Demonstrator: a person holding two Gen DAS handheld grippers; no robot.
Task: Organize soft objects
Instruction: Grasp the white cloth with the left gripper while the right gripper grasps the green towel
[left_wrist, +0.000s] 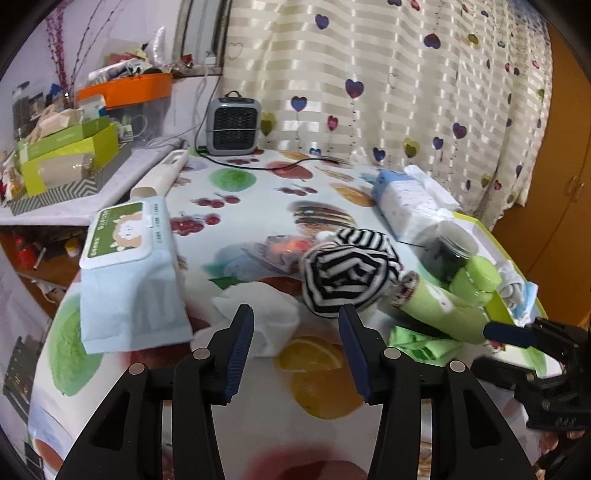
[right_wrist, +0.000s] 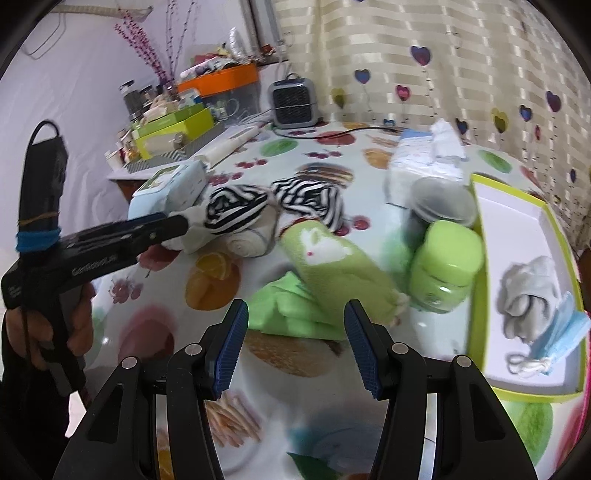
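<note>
Gaping wide, each gripper, left (left_wrist: 295, 347) and right (right_wrist: 295, 341), faces two striped rolls (right_wrist: 236, 212), one green roll (right_wrist: 332, 269).

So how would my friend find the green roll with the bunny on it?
Start at the white box with the lime-green rim on the fruit-print tablecloth. Left of it stands a lime-green jar; the green roll lies slanted just left of that. It alone shows a white bunny.

The left black plastic two-finger gripper (left_wrist: 296, 339) and right black plastic two-finger gripper (right_wrist: 296, 334) carry ribbed blue pads (right_wrist: 231, 350) and silver round pivot screws (right_wrist: 192, 349); a bare-skinned hand (right_wrist: 48, 325) shows.
</note>
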